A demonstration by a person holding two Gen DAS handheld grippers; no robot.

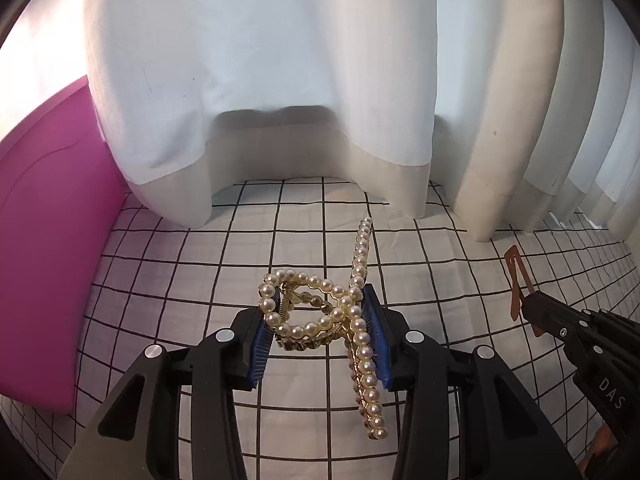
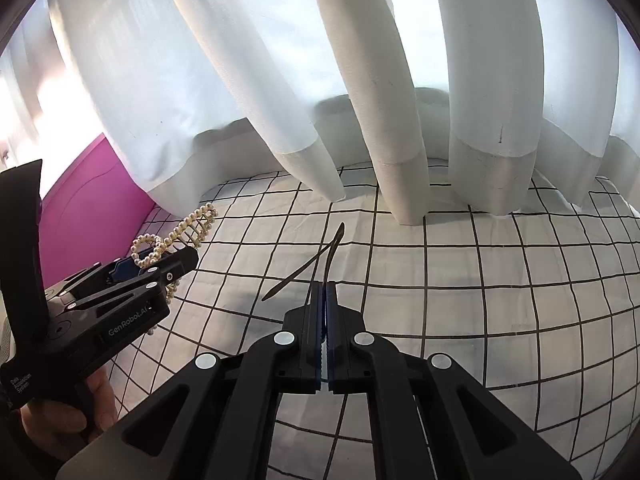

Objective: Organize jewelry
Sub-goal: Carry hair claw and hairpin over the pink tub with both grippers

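Holding jewelry in both grippers above the checked cloth (image 1: pixel 208 264).
Your left gripper (image 1: pixel 320 340) has its fingers pinching the pearl hair claw (image 1: pixel 344 312) over the cloth; right of it, your right gripper (image 2: pixel 324 320) presses its fingers together on a thin brown hair clip (image 2: pixel 320 252).

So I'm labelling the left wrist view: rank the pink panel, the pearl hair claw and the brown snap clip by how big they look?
1. Flat pink panel
2. Gold pearl-studded hair claw, though it sits nearest the camera
3. Thin brown snap clip, partly hidden by the right tongs
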